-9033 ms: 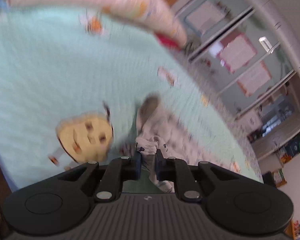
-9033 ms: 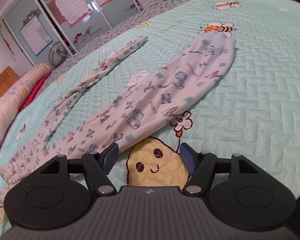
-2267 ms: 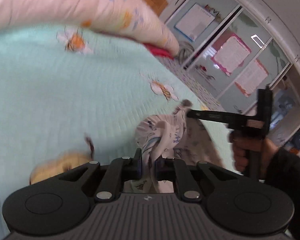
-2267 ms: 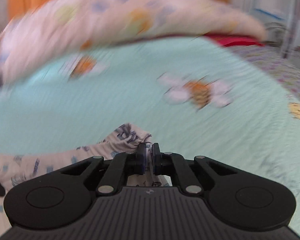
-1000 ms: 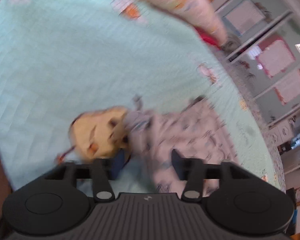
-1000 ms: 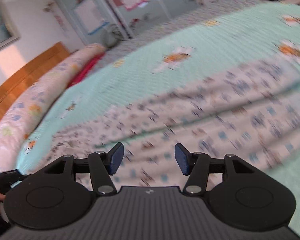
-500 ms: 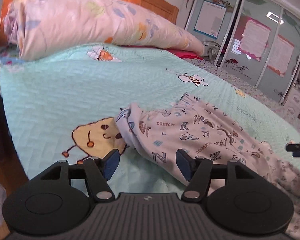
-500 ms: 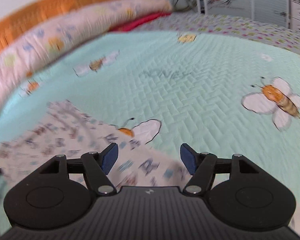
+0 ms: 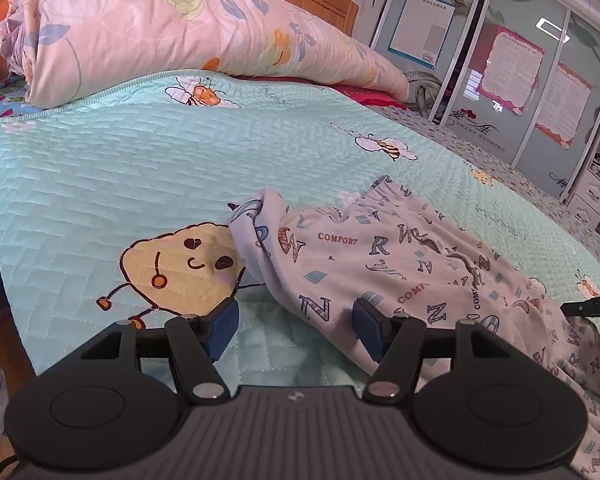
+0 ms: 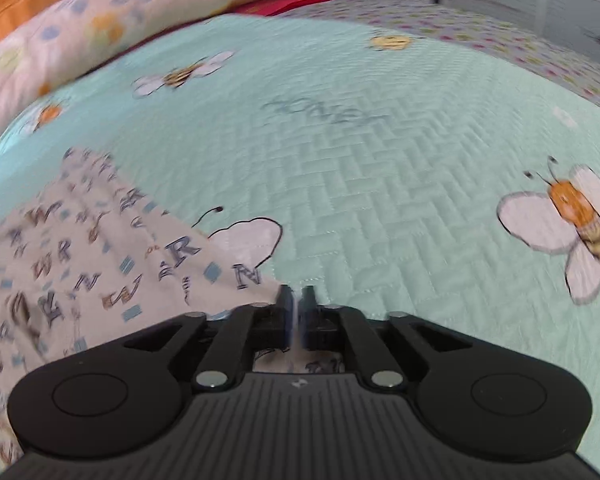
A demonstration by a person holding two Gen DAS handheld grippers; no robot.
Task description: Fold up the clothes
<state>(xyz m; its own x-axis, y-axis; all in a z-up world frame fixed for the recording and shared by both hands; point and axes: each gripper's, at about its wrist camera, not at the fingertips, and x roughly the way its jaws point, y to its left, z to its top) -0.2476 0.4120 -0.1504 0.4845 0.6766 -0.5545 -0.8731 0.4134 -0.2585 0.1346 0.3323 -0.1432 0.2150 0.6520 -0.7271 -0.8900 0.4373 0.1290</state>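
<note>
Having just closed its jaws, the right gripper (image 10: 297, 304) now pinches the pants (image 10: 100, 264) edge beside the bee (image 10: 244, 240), while the left gripper (image 9: 296, 330) gapes released, readying another fold.

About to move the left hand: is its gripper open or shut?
Open. The left gripper has its blue pads spread wide, with only bedspread between them; the pants lie beside its right pad.

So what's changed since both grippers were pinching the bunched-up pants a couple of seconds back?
The left gripper has let go; its jaws now stand open over the quilt. The letter-print pants were spread flat. The right gripper let go, moved to a far corner, and its jaws have just been closing on that edge. The rolled duvet stayed put.
</note>
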